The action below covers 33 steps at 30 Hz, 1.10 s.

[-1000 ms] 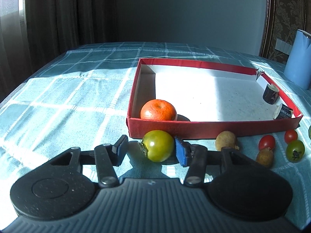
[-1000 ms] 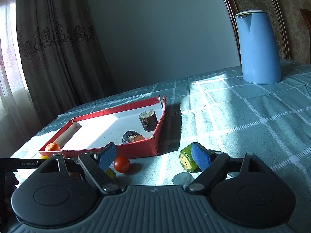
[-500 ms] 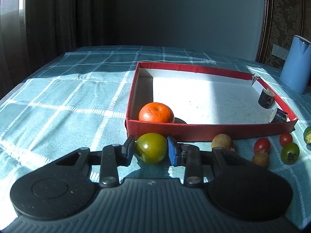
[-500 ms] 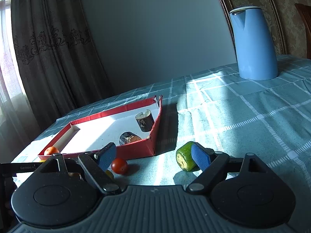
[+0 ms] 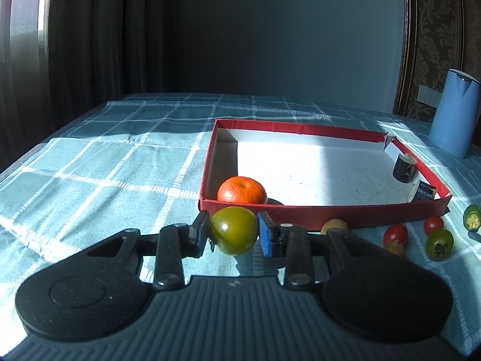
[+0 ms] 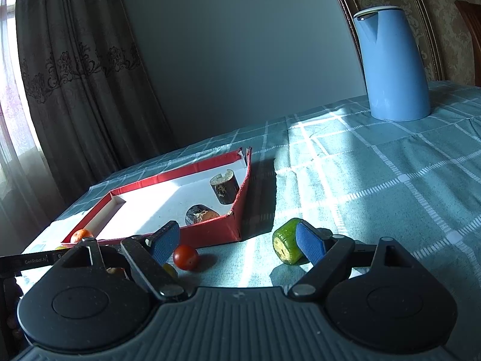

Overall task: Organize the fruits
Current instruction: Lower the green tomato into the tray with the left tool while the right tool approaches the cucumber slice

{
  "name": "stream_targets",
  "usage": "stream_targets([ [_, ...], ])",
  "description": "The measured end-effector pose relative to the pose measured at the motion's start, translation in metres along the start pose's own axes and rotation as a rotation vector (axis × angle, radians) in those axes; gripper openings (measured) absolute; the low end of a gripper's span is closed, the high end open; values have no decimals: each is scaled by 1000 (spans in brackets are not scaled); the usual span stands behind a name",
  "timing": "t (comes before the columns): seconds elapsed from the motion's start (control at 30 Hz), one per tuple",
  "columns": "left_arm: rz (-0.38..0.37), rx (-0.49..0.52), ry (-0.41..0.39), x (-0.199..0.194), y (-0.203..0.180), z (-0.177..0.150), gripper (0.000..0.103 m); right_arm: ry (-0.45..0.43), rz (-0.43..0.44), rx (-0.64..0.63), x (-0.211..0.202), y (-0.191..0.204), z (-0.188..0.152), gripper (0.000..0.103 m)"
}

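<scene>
The left tongs (image 5: pixel 234 231), spread wide around the green tomato (image 5: pixel 234 230) a second ago, have closed on it (both pads now touching its sides) and lifted it off the counter (image 5: pixel 99 177), level with the red box (image 5: pixel 324 215) front wall.

- The lower part of the orange (image 5: pixel 242 190) is hidden behind the near wall of the red box (image 5: pixel 324 213) in the left wrist view.
- A small brown fruit (image 5: pixel 334 226) is partly covered by the left gripper's linkage; a second brown one (image 5: pixel 396 248) is cut by the gripper body.
- The blue jug (image 5: pixel 454 114) is clipped at the right edge of the picture.
- In the right wrist view, a yellowish fruit (image 6: pixel 170 269) is mostly hidden behind the blue pad; its kind cannot be told.
- The green cut piece (image 6: pixel 287 240) is partly covered by the other pad; contact cannot be told.
- The chair (image 6: pixel 470 39) is cut off.
</scene>
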<state>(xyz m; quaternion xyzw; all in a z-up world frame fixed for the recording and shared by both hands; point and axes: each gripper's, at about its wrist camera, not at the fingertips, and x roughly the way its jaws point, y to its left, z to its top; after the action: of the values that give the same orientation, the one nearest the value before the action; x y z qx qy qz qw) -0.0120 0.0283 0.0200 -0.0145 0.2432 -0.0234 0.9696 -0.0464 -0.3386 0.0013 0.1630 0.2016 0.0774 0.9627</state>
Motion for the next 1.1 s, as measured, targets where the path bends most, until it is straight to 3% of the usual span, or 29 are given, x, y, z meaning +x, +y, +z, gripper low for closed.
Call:
stream_targets([
  [0.1, 9, 42, -60, -11, -9, 3, 31, 2, 2, 0, 0, 0, 0, 85],
  [0.27, 14, 65, -80, -2, -20, 20, 31, 5, 3, -2, 0, 0, 0, 85],
  [0.53, 4, 8, -12, 42, -18, 53, 31, 11, 10, 3, 2, 0, 0, 85],
  [0.7, 25, 8, 60, 70, -17, 57, 31, 12, 14, 6, 2, -1, 0, 85],
  [0.83, 59, 16, 109, 85, -15, 48, 43, 13, 16, 6, 2, -1, 0, 85],
  [0.97, 43, 52, 85, 76, -20, 42, 64, 11, 17, 9, 2, -1, 0, 85],
  [1.1, 35, 67, 11, 48, -25, 35, 69, 11, 19, 13, 2, -2, 1, 85],
])
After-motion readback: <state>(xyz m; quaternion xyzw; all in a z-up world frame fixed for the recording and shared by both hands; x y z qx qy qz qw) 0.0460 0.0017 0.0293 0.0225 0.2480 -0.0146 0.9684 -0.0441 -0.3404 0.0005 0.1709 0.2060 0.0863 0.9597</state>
